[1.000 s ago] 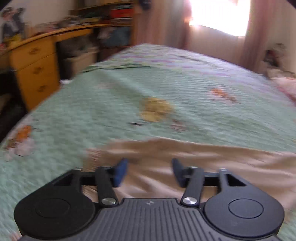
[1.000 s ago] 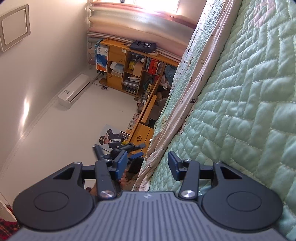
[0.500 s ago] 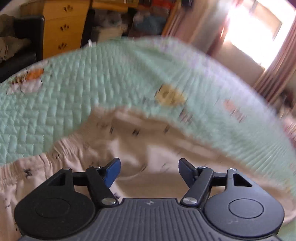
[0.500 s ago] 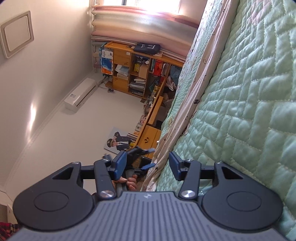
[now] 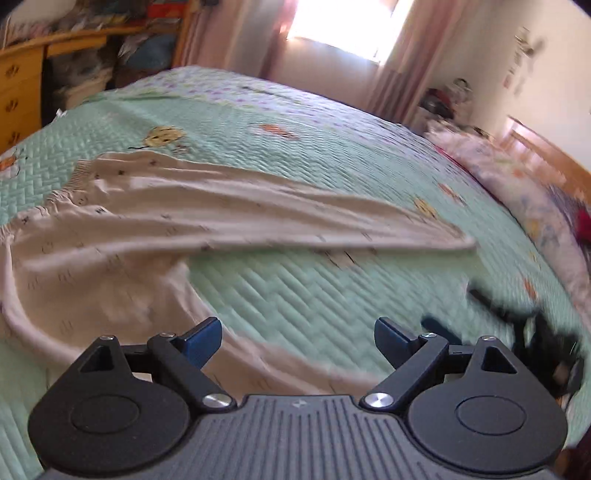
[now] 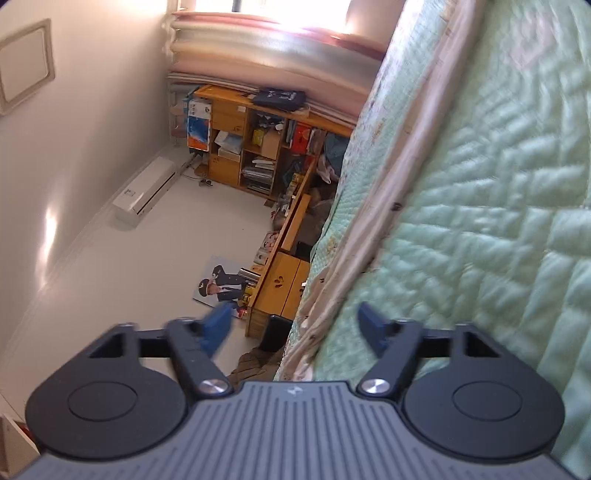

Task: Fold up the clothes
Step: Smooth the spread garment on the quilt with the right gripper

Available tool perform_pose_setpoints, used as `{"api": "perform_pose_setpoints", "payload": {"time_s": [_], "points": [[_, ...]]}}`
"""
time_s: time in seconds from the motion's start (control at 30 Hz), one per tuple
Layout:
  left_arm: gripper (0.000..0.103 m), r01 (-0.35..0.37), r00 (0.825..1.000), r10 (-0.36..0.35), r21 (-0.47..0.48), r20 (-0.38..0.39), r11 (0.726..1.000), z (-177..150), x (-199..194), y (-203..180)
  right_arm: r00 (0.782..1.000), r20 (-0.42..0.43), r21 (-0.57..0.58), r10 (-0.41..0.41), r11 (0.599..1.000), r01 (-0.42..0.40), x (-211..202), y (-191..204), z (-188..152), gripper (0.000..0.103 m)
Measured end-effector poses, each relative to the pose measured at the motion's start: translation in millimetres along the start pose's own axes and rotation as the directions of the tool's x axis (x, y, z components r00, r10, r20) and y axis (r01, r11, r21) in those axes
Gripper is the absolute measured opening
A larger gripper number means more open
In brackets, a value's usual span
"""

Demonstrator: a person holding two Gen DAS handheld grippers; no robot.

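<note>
while the pale pink trousers [image 5: 155, 221] lie spread across the green quilt [image 5: 314, 295] of the bed, waistband toward its left edge, the left gripper [image 5: 297, 338] hovers above the near leg, its fingers wide apart and empty. the right gripper [image 6: 291, 328], tilted sideways near the bed's edge, is likewise spread and holds nothing.

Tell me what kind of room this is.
A bedroom, most likely a home one: a bed under a green quilt, a wooden desk with shelves beside it, and a curtained window.
</note>
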State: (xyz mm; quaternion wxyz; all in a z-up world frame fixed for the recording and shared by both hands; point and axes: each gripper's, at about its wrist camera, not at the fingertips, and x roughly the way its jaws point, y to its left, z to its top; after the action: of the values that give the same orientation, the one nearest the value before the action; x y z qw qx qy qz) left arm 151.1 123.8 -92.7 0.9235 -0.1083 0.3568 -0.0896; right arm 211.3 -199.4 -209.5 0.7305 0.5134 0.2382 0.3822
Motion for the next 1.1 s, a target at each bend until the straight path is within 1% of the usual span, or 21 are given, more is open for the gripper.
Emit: {"api": "perform_pose_setpoints", "payload": {"time_s": [0.03, 0.07, 0.13, 0.2, 0.27, 0.33, 0.4, 0.43, 0.5, 0.63, 0.77, 0.8, 0.83, 0.87, 0.9, 0.97, 1.0, 1.03, 1.07, 1.1], "points": [[0.096, -0.005, 1.000, 0.005, 0.011, -0.011, 1.000, -8.5, 3.0, -4.7, 1.000, -0.001, -0.003, -0.007, 1.000, 0.007, -2.2, 7.1, -0.9, 0.084], [0.096, -0.012, 1.000, 0.012, 0.020, -0.026, 1.000, -16.4, 6.9, -8.9, 1.000, -0.002, -0.006, -0.015, 1.000, 0.015, -4.5, 14.3, -1.7, 0.084], [0.096, -0.069, 0.993, 0.073, 0.047, -0.089, 0.997, -26.4, 19.2, -14.0, 1.000, 0.003, -0.013, -0.018, 1.000, 0.018, -26.4, 32.1, -3.2, 0.084], [0.095, -0.131, 0.981, 0.140, 0.072, -0.136, 0.989, -32.3, 28.5, -15.4, 0.999, 0.024, -0.034, -0.036, 0.999, 0.037, -52.4, 49.4, -4.4, 0.085], [0.097, -0.148, 0.976, 0.158, 0.074, -0.150, 0.986, -37.4, 33.8, -12.0, 0.987, 0.045, -0.127, -0.154, 0.979, 0.159, -76.2, 68.8, -8.3, 0.088], [0.099, -0.163, 0.974, 0.175, 0.091, -0.143, 0.982, -41.6, 35.8, -12.8, 0.964, 0.071, -0.210, -0.257, 0.941, 0.266, -96.4, 85.3, -15.3, 0.089], [0.101, -0.172, 0.973, 0.187, 0.115, -0.137, 0.978, -45.8, 37.8, -16.5, 0.934, 0.086, -0.270, -0.347, 0.894, 0.357, -106.5, 95.2, -27.0, 0.089], [0.102, -0.180, 0.971, 0.196, 0.124, -0.134, 0.976, -47.5, 38.9, -18.1, 0.915, 0.088, -0.293, -0.394, 0.868, 0.401, -108.1, 98.2, -33.6, 0.089], [0.102, -0.196, 0.968, 0.215, 0.142, -0.128, 0.970, -50.0, 40.5, -21.6, 0.870, 0.095, -0.338, -0.484, 0.806, 0.486, -111.4, 104.3, -46.8, 0.089], [0.102, -0.202, 0.968, 0.221, 0.153, -0.117, 0.967, -52.2, 40.2, -23.4, 0.806, 0.109, -0.464, -0.582, 0.687, 0.559, -94.6, 112.9, -67.0, 0.089], [0.102, -0.189, 0.969, 0.210, 0.158, -0.127, 0.969, -52.5, 39.9, -21.1, 0.733, 0.139, -0.578, -0.666, 0.546, 0.606, -77.7, 121.4, -87.1, 0.089], [0.102, -0.187, 0.969, 0.209, 0.159, -0.130, 0.969, -52.1, 40.1, -20.9, 0.713, 0.148, -0.604, -0.686, 0.508, 0.614, -73.5, 123.5, -92.1, 0.089], [0.102, -0.186, 0.969, 0.208, 0.160, -0.134, 0.969, -51.8, 40.3, -20.7, 0.699, 0.192, -0.643, -0.689, 0.450, 0.620, -68.0, 130.8, -96.2, 0.089], [0.102, -0.186, 0.968, 0.209, 0.160, -0.138, 0.969, -51.3, 40.7, -21.0, 0.680, 0.237, -0.673, -0.694, 0.387, 0.630, -65.1, 136.2, -99.7, 0.089], [0.102, -0.187, 0.967, 0.210, 0.160, -0.142, 0.969, -50.7, 41.1, -21.3, 0.656, 0.267, -0.689, -0.706, 0.336, 0.642, -60.8, 138.1, -101.9, 0.089], [0.102, -0.190, 0.965, 0.214, 0.161, -0.149, 0.969, -49.7, 41.8, -22.1, 0.627, 0.250, -0.692, -0.738, 0.317, 0.649, -57.4, 127.8, -95.8, 0.089], [0.102, -0.192, 0.964, 0.216, 0.161, -0.152, 0.968, -49.3, 42.1, -22.6, 0.620, 0.206, -0.667, -0.757, 0.355, 0.655, -60.5, 114.2, -89.0, 0.089], [0.102, -0.193, 0.964, 0.218, 0.161, -0.154, 0.968, -49.5, 42.5, -23.0, 0.617, 0.148, -0.604, -0.773, 0.423, 0.676, -68.8, 97.9, -80.8, 0.087], [0.102, -0.194, 0.963, 0.219, 0.161, -0.155, 0.968, -49.5, 42.4, -23.2, 0.616, 0.089, -0.532, -0.783, 0.485, 0.694, -77.4, 81.6, -72.6, 0.082], [0.102, -0.194, 0.963, 0.219, 0.162, -0.156, 0.968, -49.5, 42.3, -23.4, 0.639, 0.076, -0.470, -0.766, 0.538, 0.700, -91.3, 72.1, -68.6, 0.078]]}}
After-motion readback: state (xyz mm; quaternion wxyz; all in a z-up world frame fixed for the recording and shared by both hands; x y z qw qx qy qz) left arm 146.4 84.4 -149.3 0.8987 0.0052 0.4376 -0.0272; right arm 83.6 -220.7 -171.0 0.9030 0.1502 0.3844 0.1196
